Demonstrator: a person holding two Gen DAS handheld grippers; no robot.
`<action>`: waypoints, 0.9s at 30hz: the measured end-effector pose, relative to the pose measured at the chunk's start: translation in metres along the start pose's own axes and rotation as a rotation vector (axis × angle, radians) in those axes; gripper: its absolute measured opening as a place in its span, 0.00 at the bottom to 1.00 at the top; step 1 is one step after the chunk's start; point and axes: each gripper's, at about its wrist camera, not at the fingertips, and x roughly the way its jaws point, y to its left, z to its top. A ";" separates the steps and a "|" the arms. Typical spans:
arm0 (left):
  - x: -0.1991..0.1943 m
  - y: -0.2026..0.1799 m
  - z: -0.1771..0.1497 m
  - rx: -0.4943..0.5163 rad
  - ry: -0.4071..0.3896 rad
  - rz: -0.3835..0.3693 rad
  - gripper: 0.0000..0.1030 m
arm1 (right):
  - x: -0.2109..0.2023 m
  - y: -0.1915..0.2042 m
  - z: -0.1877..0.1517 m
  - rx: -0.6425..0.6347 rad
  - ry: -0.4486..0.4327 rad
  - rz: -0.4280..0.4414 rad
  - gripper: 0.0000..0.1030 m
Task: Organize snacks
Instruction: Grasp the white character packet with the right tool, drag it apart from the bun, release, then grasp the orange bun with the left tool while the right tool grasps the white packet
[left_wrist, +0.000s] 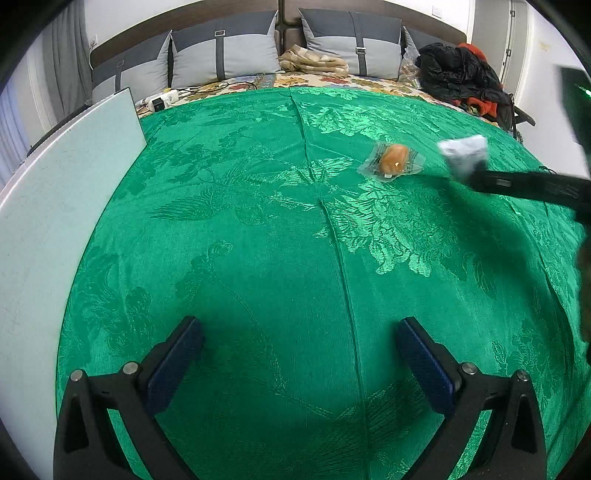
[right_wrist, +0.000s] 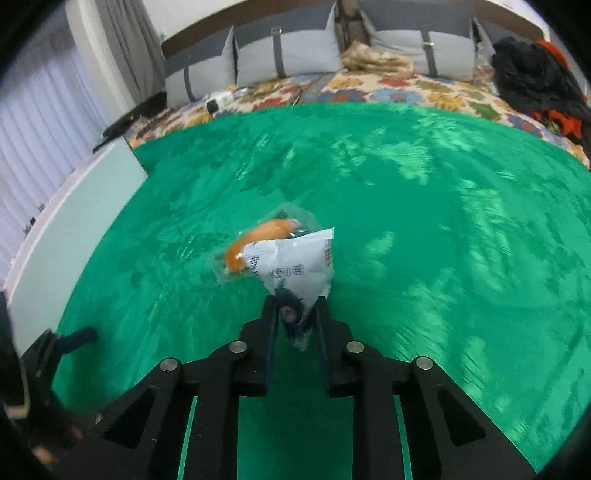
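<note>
On the green cloth (left_wrist: 258, 229) lies a clear-wrapped bun (left_wrist: 393, 159), probably soft and slippery; take it by its flat edge. The right gripper (right_wrist: 295, 314) jaws pinch a light, crinkly white packet (right_wrist: 295, 264) by its corner just above it, while the left gripper (left_wrist: 299, 354) jaws stand spread.

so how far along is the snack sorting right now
Nothing looks sorted yet. In hand: the right gripper is shut on a white snack packet, held above the green cloth. Left: the clear-wrapped orange snack lies loose on the cloth, and the left gripper is open and empty. No container for snacks is visible.
</note>
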 end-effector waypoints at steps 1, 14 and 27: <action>0.000 0.000 0.000 0.000 0.000 0.000 1.00 | -0.014 -0.004 -0.007 -0.011 -0.014 -0.002 0.16; 0.000 0.000 0.000 0.000 0.000 0.000 1.00 | -0.087 -0.037 -0.105 0.008 -0.066 -0.117 0.69; 0.025 -0.008 0.051 0.064 0.168 -0.088 0.96 | -0.074 -0.034 -0.119 -0.014 -0.020 -0.182 0.74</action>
